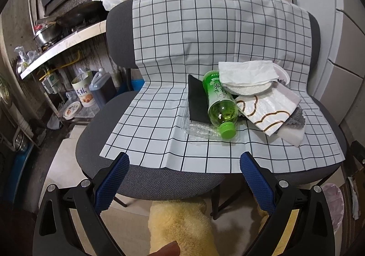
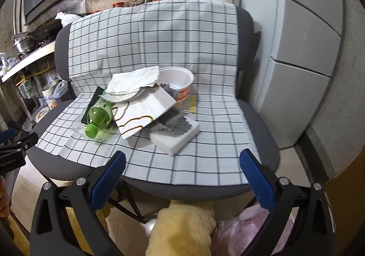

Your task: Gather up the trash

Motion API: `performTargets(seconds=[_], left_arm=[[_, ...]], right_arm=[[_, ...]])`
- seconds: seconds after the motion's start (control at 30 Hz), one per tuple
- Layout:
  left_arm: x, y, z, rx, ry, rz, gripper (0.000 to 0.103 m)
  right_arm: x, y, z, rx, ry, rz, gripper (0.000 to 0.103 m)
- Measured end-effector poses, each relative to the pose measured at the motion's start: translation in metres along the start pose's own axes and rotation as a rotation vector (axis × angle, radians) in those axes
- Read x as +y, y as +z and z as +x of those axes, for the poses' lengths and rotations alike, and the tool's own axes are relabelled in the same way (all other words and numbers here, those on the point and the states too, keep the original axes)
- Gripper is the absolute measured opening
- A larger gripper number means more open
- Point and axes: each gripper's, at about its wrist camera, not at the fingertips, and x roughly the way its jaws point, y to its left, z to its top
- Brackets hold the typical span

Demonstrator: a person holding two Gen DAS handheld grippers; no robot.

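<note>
Both tongs, the left tongs [image 1: 184,161] and the right tongs [image 2: 182,159], hang wide open, holding nothing.

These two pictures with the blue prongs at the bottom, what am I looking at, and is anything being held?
No robot here: a person holds a hand-held gripper in each hand, each with a wide-angle camera looking along its two blue fingers. One picture comes from the left gripper, the other from the right gripper. Both are open and hold nothing. Ahead is a grey chair draped with a checked cloth. On it lies a pile of trash: a green bottle on its side, a white tissue, a white bowl, a white foam block and a grey rag.
</note>
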Motion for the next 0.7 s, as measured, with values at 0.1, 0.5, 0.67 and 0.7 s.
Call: performTargets(seconds=[0.1, 0.5, 0.67, 0.7], left_arm=[[0.002, 0.003, 0.01, 0.014, -0.02, -0.007, 0.096], [0.016, 0.027, 0.07, 0.075, 0.041, 0.013, 0.096], [0.023, 0.058, 0.093, 0.066, 0.029, 0.013, 0.096], [0.023, 0.065, 0.098, 0.065, 0.017, 0.012, 0.096]], right_arm=[[0.006, 0.006, 0.013, -0.015, 0.034, -0.019, 0.097], [0.042, 0.072, 0.085, -0.096, 0.136, -0.108, 0.097], [0.049, 0.107, 0.132, -0.103, 0.139, -0.145, 0.095], [0.048, 0.111, 0.138, -0.099, 0.139, -0.15, 0.087]])
